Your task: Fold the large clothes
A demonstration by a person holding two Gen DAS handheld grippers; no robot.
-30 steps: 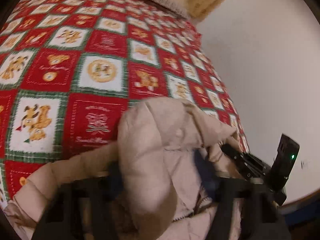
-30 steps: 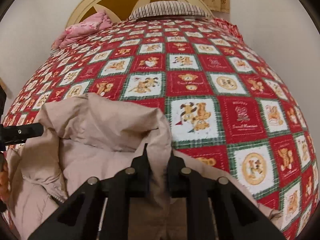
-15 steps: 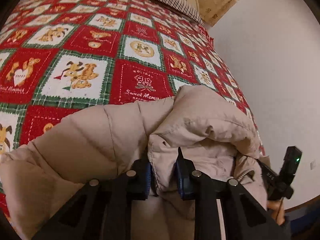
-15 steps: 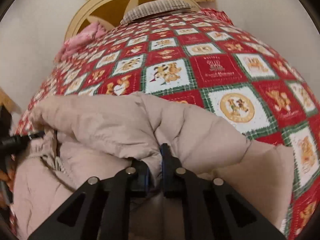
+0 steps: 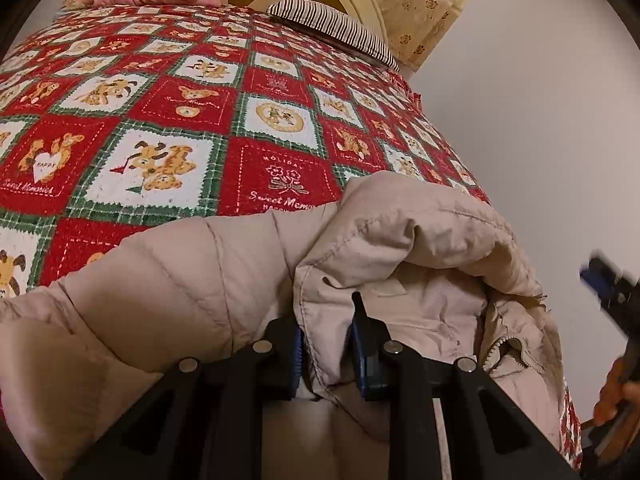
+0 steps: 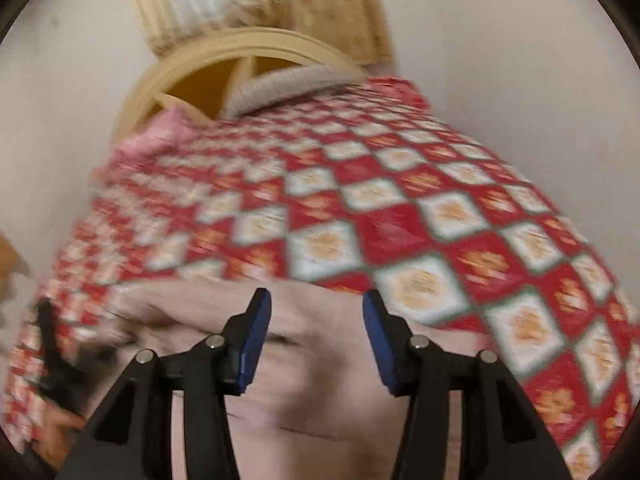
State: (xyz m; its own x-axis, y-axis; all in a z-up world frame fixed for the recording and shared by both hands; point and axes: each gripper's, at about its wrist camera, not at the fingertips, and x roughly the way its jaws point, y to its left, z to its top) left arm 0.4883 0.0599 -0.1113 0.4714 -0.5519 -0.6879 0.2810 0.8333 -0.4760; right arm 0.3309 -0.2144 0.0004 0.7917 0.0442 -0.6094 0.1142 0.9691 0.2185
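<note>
Right tongs (image 6: 316, 336) just opening, empty, above beige jacket (image 6: 320, 400), quilt (image 6: 400, 220)

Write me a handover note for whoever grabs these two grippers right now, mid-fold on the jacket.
Left gripper: shut on a folded edge of the beige jacket, near its zipper.
Right gripper: open; its jaws have just been opening, nothing between them, and it sits above the jacket. That view is blurred.
Jacket: lying bunched at the near end of the bed, on the red patterned bedspread.
Done: one part is turned over onto the rest.
Left: probably let go with the left, flatten the bulge, then make the remaining folds. How many are needed I cannot tell from here.
</note>
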